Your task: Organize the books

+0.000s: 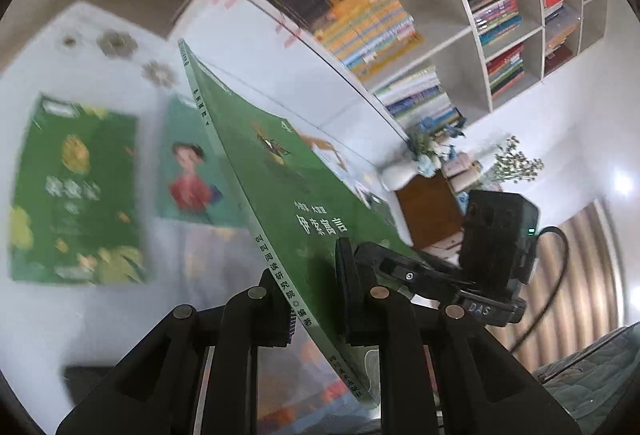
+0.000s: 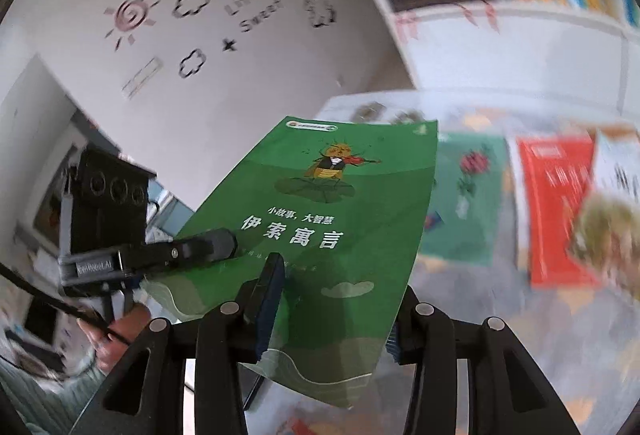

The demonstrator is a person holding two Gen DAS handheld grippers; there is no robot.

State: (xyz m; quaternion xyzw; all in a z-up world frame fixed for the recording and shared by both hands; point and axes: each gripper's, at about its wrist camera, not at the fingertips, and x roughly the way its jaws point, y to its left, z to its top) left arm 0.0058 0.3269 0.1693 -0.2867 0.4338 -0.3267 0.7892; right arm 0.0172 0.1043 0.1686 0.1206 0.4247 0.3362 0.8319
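Thin green paperback with an insect on its cover [image 2: 320, 219] is off the white table [image 1: 100, 315], held by both grippers; light, floppy, glossy-slick, so grip near the spine: left gripper [image 1: 316, 299] clamped on the spine edge, right gripper [image 2: 332, 315] fingers pinching the cover's lower edge.

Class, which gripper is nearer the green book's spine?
Left. The left gripper clamps the green book at its spine; the right gripper holds its bottom edge, farther across.
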